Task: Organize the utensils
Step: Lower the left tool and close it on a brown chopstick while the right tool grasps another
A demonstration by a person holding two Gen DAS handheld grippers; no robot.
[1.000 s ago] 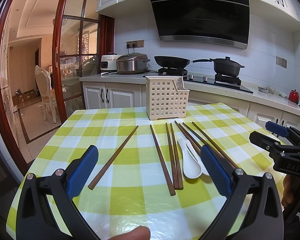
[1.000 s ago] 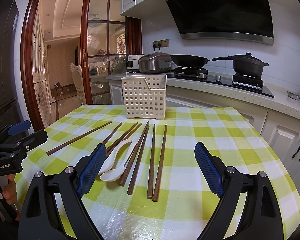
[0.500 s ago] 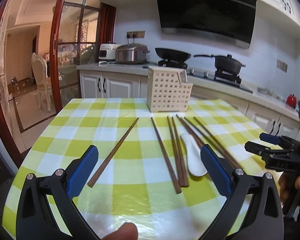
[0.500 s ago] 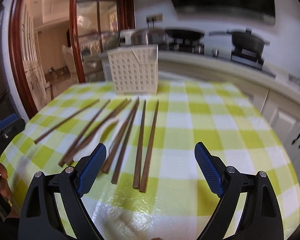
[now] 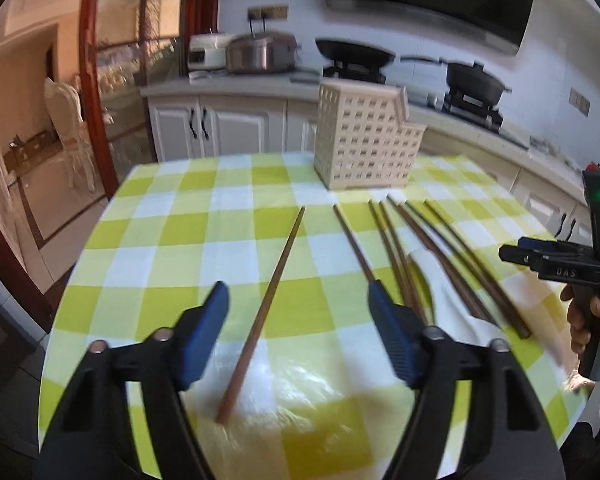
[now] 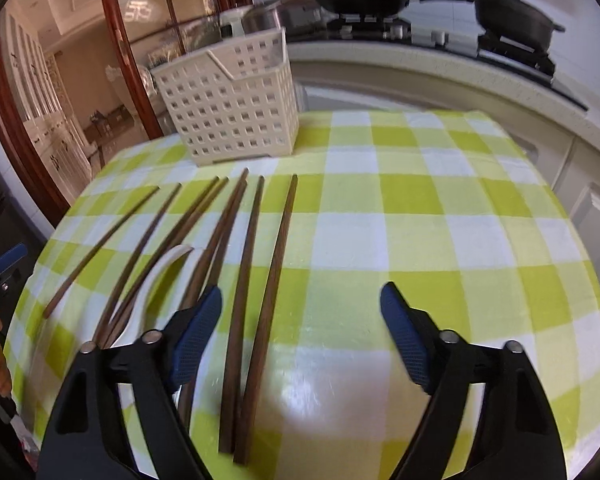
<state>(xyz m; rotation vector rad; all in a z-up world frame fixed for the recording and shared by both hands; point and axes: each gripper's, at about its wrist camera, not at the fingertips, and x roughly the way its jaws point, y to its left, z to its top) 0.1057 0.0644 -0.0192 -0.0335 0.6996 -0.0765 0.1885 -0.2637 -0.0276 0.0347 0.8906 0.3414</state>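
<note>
A lone brown chopstick [image 5: 272,292] lies on the checked tablecloth [image 5: 180,232] between the jaws of my left gripper [image 5: 296,308]. Those jaws are closing, and the blue pads stand clear of the chopstick. To its right lie several more chopsticks [image 5: 454,256], blurred. In the right wrist view my right gripper [image 6: 300,300] hangs over the rightmost pair of chopsticks [image 6: 270,304], which lie near its left finger. Its jaws are closing too, without touching the pair. A white spoon [image 6: 156,280] rests among the chopsticks further left. The cream slotted holder [image 5: 364,140] [image 6: 228,108] stands upright at the table's far edge.
The right gripper [image 5: 540,258], held by a hand, shows at the right edge of the left wrist view. Behind the table runs a kitchen counter with a rice cooker [image 5: 260,54] and pans on a stove [image 6: 512,12]. A glass door with a dark red frame [image 5: 96,80] stands at the left.
Both grippers have moved forward and tipped down closer to the table, and their jaws have narrowed. The lone chopstick and the rightmost pair now lie between the fingers.
</note>
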